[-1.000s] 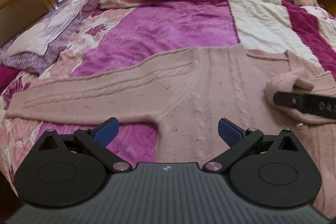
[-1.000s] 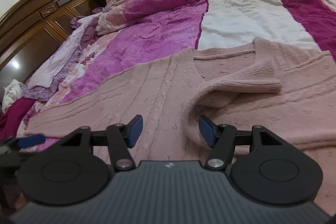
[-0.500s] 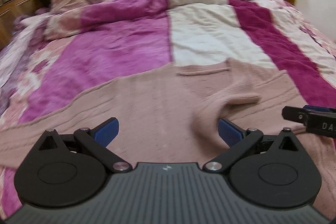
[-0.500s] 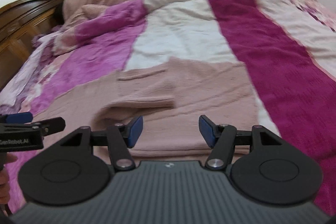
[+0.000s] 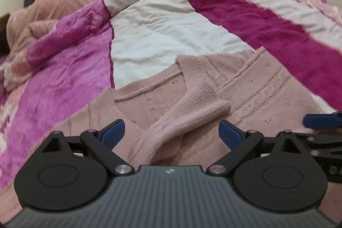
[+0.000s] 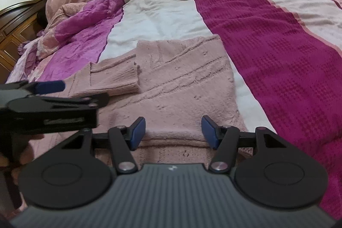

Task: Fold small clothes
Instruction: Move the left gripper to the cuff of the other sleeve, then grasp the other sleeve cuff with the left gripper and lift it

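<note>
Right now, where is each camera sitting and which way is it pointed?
Left wrist: on the left gripper, low over the pink sweater, facing up the bed; its open fingers flank the folded sleeve, and the right gripper's blue tip shows at the right edge.
Right wrist: on the right gripper, open over the sweater's near edge, facing the same way; the left gripper and part of a hand show at left.
Shared: sweater, folded sleeve, striped quilt.

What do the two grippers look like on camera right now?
Both match: the left gripper and right gripper have matte black linkage arms, round black discs, silver pivot pins, blue fingers and a ribbed grey body with a small white logo. No cables show.
</note>
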### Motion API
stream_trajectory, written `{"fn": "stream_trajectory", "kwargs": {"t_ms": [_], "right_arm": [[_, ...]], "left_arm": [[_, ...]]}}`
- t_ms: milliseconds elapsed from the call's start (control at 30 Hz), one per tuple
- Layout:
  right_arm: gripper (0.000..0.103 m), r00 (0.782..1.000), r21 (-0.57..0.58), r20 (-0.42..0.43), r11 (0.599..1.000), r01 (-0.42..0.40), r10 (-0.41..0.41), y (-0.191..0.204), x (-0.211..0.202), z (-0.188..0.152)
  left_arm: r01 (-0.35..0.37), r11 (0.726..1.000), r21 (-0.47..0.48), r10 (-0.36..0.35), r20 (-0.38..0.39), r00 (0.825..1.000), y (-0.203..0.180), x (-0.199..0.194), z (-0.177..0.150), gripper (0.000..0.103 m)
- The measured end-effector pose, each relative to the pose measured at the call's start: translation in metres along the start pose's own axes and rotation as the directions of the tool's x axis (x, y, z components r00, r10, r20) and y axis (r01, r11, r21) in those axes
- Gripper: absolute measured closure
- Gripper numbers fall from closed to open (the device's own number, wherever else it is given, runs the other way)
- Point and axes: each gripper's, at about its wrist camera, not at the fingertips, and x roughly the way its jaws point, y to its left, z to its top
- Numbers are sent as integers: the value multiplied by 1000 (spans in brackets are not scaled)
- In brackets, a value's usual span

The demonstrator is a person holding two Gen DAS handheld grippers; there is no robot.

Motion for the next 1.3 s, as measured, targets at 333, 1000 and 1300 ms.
{"fn": "stream_trajectory", "kwargs": {"t_ms": [333,1000,1300], "right_arm": [[43,1000,-21,18,1000,11,-10,0,5,-8],[43,999,-39,28,999,23,-22,3,4,-12],[43,999,-59,23,998,38,-37,7,6,-12]], "left_arm": [[6,998,56,-7,9,1000,-22,27,0,40],[-241,870,-431,288,48,956,109,-58,-58,94],[-234,811,-536,204,-116,972,141,-58,-140,80]]}}
